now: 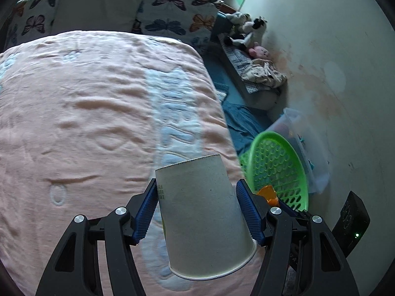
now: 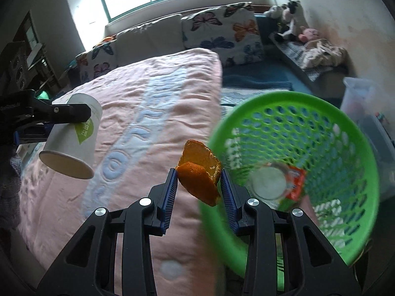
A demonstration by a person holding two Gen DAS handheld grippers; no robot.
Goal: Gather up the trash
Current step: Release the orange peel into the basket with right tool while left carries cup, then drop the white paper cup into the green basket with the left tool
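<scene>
Left tongs (image 1: 197, 212) clamped on smooth white paper cup (image 1: 202, 217) — tapered, long axis tilted, mouth toward camera, above bed's nubby pink blanket (image 1: 86, 113). Right tongs (image 2: 199, 192) pinching curled, pitted orange peel (image 2: 201, 172) — just beside rim of perforated green plastic basket (image 2: 321, 113), clear container and wrapper inside.

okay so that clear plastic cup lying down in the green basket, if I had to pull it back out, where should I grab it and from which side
Probably by the rim. The clear cup lies tipped in the green basket with its round mouth facing up toward the camera, a red-and-green wrapper against its right side. Come down from above through the basket's open top, one finger inside the mouth, one outside on the left wall, away from the wrapper.
</scene>
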